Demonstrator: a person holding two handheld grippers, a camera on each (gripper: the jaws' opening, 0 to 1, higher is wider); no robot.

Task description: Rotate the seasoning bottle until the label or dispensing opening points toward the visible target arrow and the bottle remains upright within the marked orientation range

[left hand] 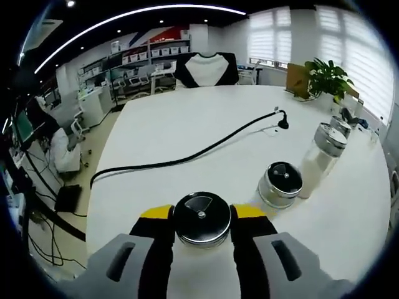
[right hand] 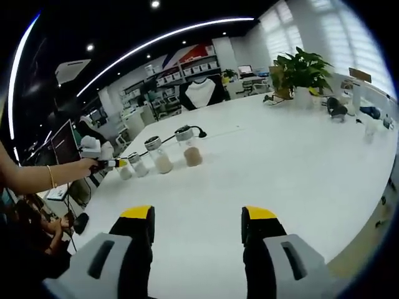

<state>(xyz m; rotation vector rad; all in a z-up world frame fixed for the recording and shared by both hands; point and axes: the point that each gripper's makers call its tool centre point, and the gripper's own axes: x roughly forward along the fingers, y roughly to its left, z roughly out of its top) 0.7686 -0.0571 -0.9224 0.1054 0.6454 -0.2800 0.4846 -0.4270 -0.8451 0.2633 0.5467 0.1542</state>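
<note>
My left gripper (left hand: 202, 219) clamped the seasoning bottle (left hand: 201, 218) by its lid, upright on the white table (left hand: 187, 131). Just beyond stood two more jars (left hand: 280, 184), then a black cable (left hand: 187, 156). My right gripper (right hand: 197, 223) hung spread and empty; further off, the potted plant (right hand: 298, 71).

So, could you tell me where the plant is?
In the left gripper view, the plant stands at the table's far right edge by the window, behind the bottles.

Black cable (left hand: 187, 156) across the white table (left hand: 187, 118), potted plant (left hand: 324, 78) at its far edge
</note>
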